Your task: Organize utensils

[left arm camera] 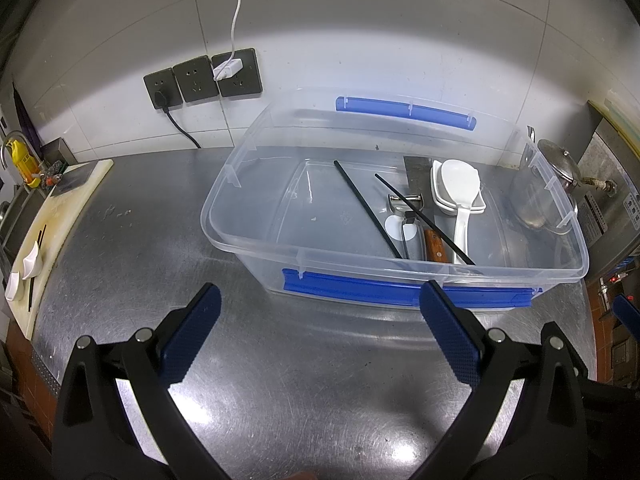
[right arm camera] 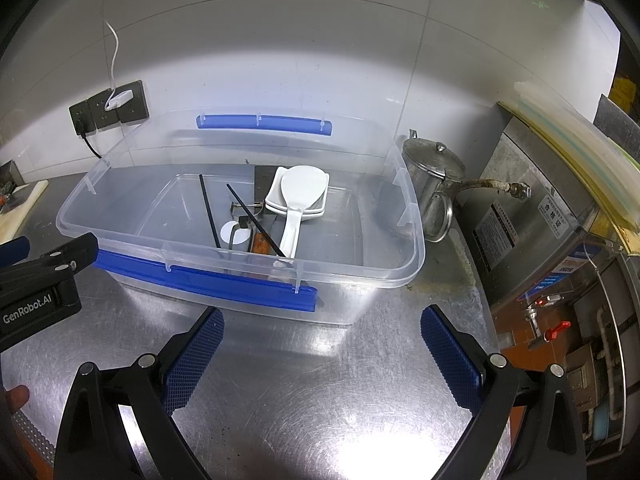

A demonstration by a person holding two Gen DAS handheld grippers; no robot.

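With both the left gripper and right gripper spread wide and empty, reaching toward the spoons at frame left risks nudging the light clear bin at center.

Wall: pale large tiles, grey grout, bright glare patch in the middle, far ahead of tongs.
Sockets: three dark plates on wall, ahead-left; white plug with white cord going up, black plug with black cord down.
Counter: scratched steel, under and ahead of tongs, shiny reflections.
Kettle: steel, lidded, ahead-right by wall.
Cabinet: steel with labels, far right.
Floor: reddish tiles, lower right.
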